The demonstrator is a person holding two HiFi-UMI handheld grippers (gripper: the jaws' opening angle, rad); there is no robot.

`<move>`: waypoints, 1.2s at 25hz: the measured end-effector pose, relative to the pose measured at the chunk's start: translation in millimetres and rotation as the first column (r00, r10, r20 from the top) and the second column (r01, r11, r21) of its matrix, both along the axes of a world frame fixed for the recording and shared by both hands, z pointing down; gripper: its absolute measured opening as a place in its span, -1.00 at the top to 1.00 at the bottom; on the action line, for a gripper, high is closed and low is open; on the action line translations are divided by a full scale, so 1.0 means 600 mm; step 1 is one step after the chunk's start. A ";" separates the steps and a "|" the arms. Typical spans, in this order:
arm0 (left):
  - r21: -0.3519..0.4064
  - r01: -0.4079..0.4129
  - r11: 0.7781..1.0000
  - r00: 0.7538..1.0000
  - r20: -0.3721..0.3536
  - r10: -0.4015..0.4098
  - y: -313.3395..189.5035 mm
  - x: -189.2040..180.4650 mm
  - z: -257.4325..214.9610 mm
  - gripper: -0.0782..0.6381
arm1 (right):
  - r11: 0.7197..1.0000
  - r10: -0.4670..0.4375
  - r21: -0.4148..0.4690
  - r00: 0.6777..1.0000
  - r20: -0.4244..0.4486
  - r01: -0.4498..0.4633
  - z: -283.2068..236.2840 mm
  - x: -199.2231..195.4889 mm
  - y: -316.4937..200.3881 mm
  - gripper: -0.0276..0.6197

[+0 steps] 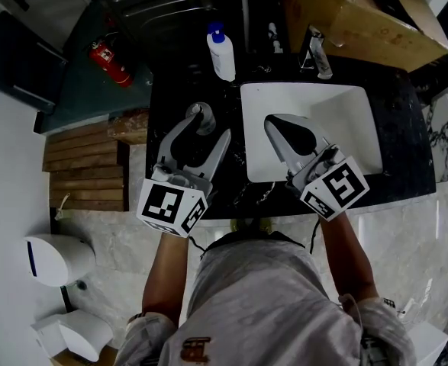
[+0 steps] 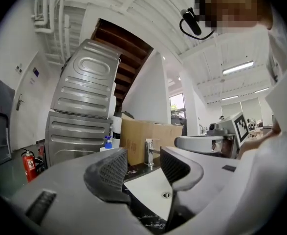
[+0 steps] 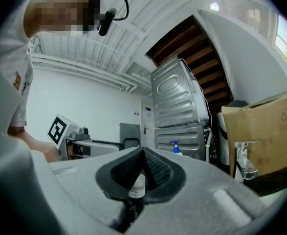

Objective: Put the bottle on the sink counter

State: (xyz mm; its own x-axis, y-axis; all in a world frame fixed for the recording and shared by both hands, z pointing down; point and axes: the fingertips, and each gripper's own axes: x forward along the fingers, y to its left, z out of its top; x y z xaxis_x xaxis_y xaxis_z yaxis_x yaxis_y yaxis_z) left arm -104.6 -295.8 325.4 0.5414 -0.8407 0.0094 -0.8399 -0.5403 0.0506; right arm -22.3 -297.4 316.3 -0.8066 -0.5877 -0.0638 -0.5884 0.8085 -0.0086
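Placement appears done: the small labelled bottle (image 3: 137, 186) stands free on the black bench (image 1: 174, 97) beside the sink basin (image 1: 346, 120), the left claw (image 2: 144, 166) half-open and empty, the right claw (image 3: 143, 155) closed on nothing; only withdrawal remains.

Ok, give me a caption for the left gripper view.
Left gripper open and empty, looking across the white sink to the faucet and cardboard box.

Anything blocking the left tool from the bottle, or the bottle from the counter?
Nothing visible does. The bottle already stands on the black counter left of the basin, by the left tool, whose jaws are open and empty.
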 end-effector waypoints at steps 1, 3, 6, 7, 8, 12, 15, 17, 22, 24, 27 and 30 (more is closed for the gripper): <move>0.008 -0.004 1.000 1.000 -0.006 0.004 0.006 0.005 -0.005 0.23 | 1.000 -0.001 0.005 1.000 0.003 0.001 -0.004 0.000 0.004 0.91; 0.020 -0.012 1.000 1.000 -0.015 0.012 0.016 0.015 -0.013 0.35 | 1.000 -0.001 0.012 1.000 0.006 0.001 -0.009 -0.001 0.012 0.91; 0.021 -0.024 0.999 0.999 -0.031 0.024 0.026 0.027 -0.023 0.48 | 1.000 -0.002 0.012 1.000 0.014 0.001 -0.008 -0.001 0.023 0.91; 0.024 -0.028 0.999 0.999 -0.033 0.029 0.029 0.031 -0.025 0.54 | 1.000 0.000 0.009 1.000 0.018 0.000 -0.007 0.000 0.026 0.91; 0.029 -0.032 0.999 0.999 -0.034 0.033 0.031 0.035 -0.027 0.59 | 1.000 0.002 0.006 1.000 0.021 -0.002 -0.006 0.001 0.029 0.91; 0.046 -0.042 0.998 0.999 -0.025 0.043 0.037 0.047 -0.032 0.75 | 1.000 0.008 0.008 0.999 0.031 -0.008 -0.005 0.005 0.040 0.91; 0.049 -0.049 0.998 0.999 -0.014 0.050 0.038 0.053 -0.033 0.78 | 1.000 0.014 0.013 0.999 0.036 -0.014 -0.008 0.009 0.044 0.91; 0.054 -0.055 0.997 0.998 -0.007 0.055 0.040 0.057 -0.035 0.78 | 1.000 0.018 0.016 0.999 0.035 -0.019 -0.009 0.011 0.046 0.91; 0.069 -0.065 0.996 0.998 0.007 0.064 0.046 0.065 -0.041 0.78 | 0.999 0.023 0.021 0.999 0.034 -0.024 -0.009 0.012 0.049 0.91; 0.072 -0.063 0.995 0.998 0.013 0.062 0.048 0.064 -0.043 0.78 | 0.999 0.021 0.023 0.999 0.033 -0.022 -0.010 0.010 0.049 0.91; 0.072 -0.059 0.996 0.998 0.012 0.058 0.049 0.061 -0.042 0.78 | 1.000 0.019 0.022 0.999 0.031 -0.019 -0.008 0.009 0.048 0.91; 0.073 -0.056 0.996 0.998 0.010 0.055 0.048 0.057 -0.042 0.78 | 1.000 0.014 0.023 1.000 0.027 -0.015 -0.007 0.006 0.048 0.91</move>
State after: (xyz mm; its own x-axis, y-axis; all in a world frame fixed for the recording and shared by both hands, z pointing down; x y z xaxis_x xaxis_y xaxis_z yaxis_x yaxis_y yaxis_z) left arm -70.4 -266.8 300.0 0.5872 -0.8081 -0.0464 -0.8089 -0.5879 0.0025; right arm -18.6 -268.6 312.2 -0.7958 -0.5974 -0.0987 -0.5999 0.8001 -0.0059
